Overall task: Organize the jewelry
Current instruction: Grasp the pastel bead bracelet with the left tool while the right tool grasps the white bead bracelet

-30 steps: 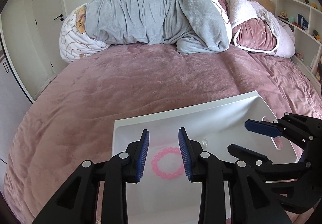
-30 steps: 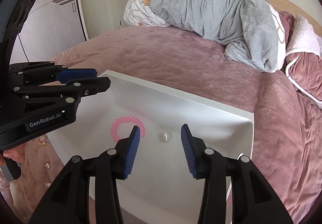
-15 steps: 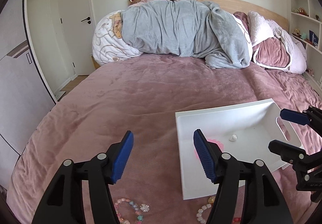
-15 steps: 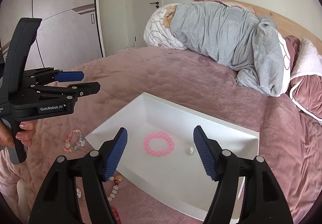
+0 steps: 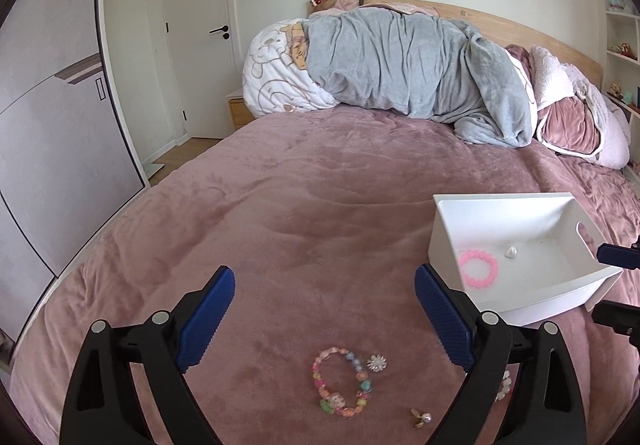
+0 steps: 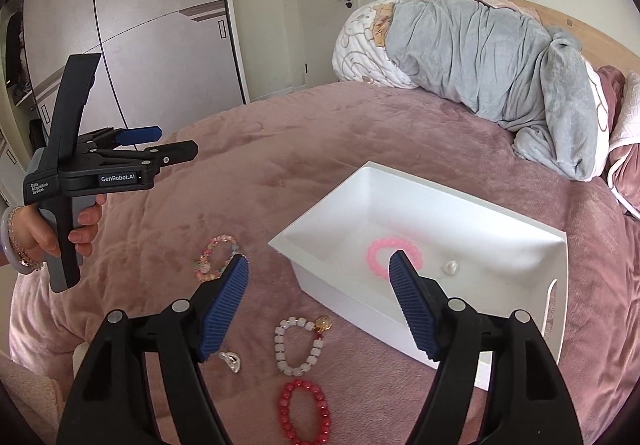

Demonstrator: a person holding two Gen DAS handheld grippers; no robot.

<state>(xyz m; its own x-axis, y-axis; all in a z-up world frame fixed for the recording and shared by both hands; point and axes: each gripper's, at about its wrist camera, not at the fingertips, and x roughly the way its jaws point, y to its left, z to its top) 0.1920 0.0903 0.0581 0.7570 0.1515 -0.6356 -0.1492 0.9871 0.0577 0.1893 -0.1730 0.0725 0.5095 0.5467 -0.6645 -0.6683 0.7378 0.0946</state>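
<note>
Both grippers had pulled back w/ jaws wide apart, nothing held: right gripper over red bracelet & white bracelet, left gripper above multicolor bracelet on bed. Farther off, pink bracelet & pearl lay inside white bin. Pink one's sorted; prob. next pickup.

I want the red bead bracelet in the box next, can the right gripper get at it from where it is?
Probably yes. The right gripper is open, and the red bead bracelet lies flat on the bedspread just below its fingers, apart from the white bead bracelet, nothing covering it.
</note>
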